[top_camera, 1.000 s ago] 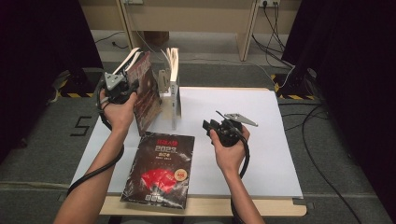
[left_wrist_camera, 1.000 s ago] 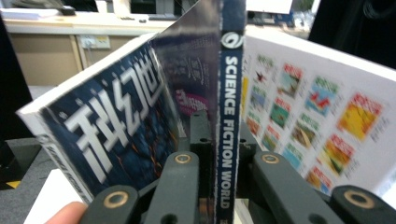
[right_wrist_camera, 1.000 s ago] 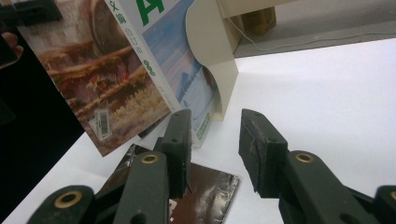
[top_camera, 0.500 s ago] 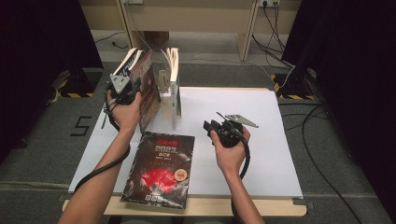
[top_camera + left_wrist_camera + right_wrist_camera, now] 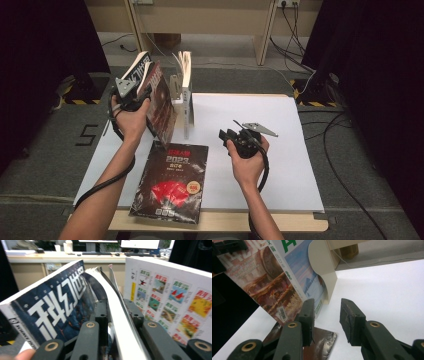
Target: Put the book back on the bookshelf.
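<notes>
magazine in hand: thin magazine (image 5: 117,315) upright between the left tool's jaws, leaning against the dark-covered magazine (image 5: 159,102) at the bench's (image 5: 300,150) back left, beside the white bookend (image 5: 186,95)
step in hand: judged to be setting it into the upright row; best to keep it vertical and let go only once it leans on its neighbour; floppy pages may sag
left tool (image 5: 131,95): jaws have just been opening; pads look slack around the pages, released or nearly so
right tool (image 5: 237,142): part open, holding nothing, hovering mid-bench
flat magazine (image 5: 172,180): lying at the near edge, red cover up
</notes>
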The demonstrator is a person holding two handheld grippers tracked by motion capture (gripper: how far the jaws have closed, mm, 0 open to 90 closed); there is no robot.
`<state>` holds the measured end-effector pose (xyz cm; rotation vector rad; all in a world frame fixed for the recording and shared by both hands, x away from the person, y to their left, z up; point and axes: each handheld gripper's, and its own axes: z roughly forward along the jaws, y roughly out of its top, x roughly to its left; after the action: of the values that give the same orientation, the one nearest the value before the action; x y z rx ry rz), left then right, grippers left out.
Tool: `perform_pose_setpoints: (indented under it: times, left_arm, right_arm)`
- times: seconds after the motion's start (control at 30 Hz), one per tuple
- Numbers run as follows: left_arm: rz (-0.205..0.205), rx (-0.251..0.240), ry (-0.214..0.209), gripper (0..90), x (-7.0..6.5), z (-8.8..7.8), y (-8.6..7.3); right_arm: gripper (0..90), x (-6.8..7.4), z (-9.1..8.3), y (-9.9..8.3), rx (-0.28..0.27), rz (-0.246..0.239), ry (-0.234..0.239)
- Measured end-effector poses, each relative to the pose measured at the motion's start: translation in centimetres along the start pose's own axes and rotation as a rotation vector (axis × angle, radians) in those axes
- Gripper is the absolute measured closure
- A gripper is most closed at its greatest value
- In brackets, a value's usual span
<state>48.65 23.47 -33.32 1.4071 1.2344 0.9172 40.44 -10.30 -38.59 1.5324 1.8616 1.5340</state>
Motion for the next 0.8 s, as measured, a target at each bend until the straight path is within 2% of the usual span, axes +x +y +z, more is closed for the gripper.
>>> perform_pose_setpoints:
  times: [0.23,0.3,0.4,0.47,0.53,0.67,0.8]
  left_arm:
    - [-0.050,0.105,-0.030,76.8,0.1,0.3,0.1]
    - [-0.039,0.127,-0.023,80.2,0.2,0.3,0.2]
    - [-0.056,0.149,-0.040,82.9,0.4,0.4,0.6]
    - [-0.022,0.135,-0.040,83.1,0.2,0.4,0.8]
    - [0.000,0.105,-0.021,83.2,0.2,0.4,1.1]
    - [0.010,0.011,-0.002,83.3,0.3,0.4,1.7]
    - [0.052,-0.060,0.013,83.2,0.0,0.9,1.8]
  right_arm:
    - [64.5,-0.1,-0.1,0.1,0.005,0.004,-0.001]
    - [64.4,-0.2,-0.1,0.1,0.008,0.007,-0.001]
    - [64.4,-0.3,-0.2,0.0,0.011,0.015,-0.004]
    - [64.4,-0.5,-0.2,0.0,0.011,0.008,-0.008]
    - [64.4,-0.5,-0.3,0.0,0.014,0.010,-0.009]
    - [64.4,-0.6,-0.3,-0.2,0.015,0.018,-0.012]
    - [64.5,-0.7,-0.1,-0.3,0.017,0.010,-0.010]
